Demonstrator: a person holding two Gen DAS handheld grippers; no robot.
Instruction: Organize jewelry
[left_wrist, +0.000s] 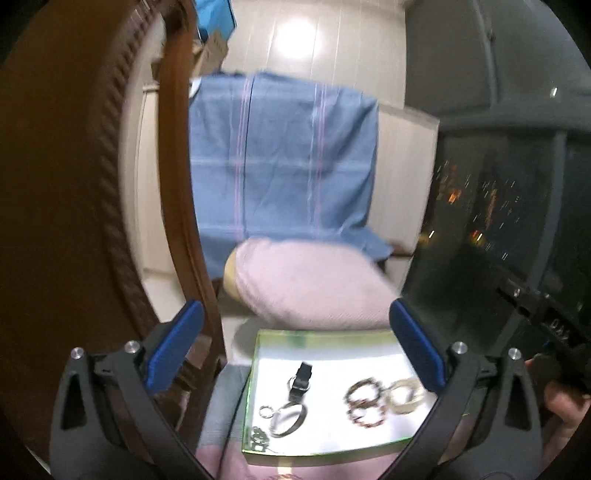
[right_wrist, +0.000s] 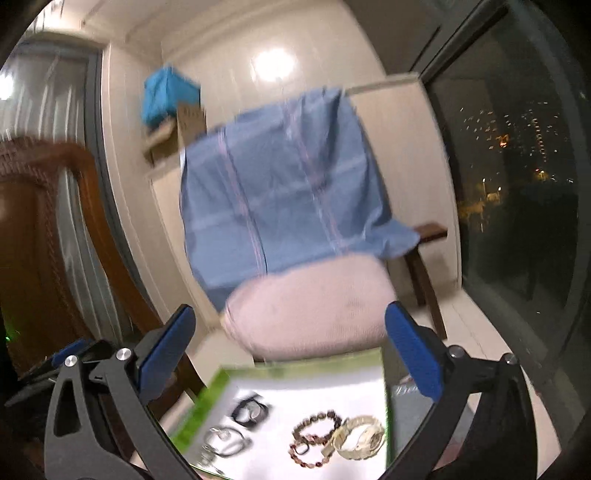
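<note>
While both cams are motion-blurred, I can still read the layout: left tool spread wide w/ nothing between its blue pads, hanging above the near end of the tray; right tool likewise wide, empty. Jewelry sits on a white tray w/ green rim, which rests on pink cloth. On tray per left cam: black strap w/ ring toward the middle, large dark bangle nearer me w/ a small silver ring just beside it, a dark clasp-like piece at the near-left rim, too blurred to ID. To the right, two dark beaded bracelets touching each other, and a pale cream bracelet touching them on the far right. Right cam shows that pale piece as a gold-tone watch against the beaded bracelets. Beyond tray: pink cushion, blue cloth draped behind it, brown wooden chair left, dark window right. My right hand shows at left cam's edge.
</note>
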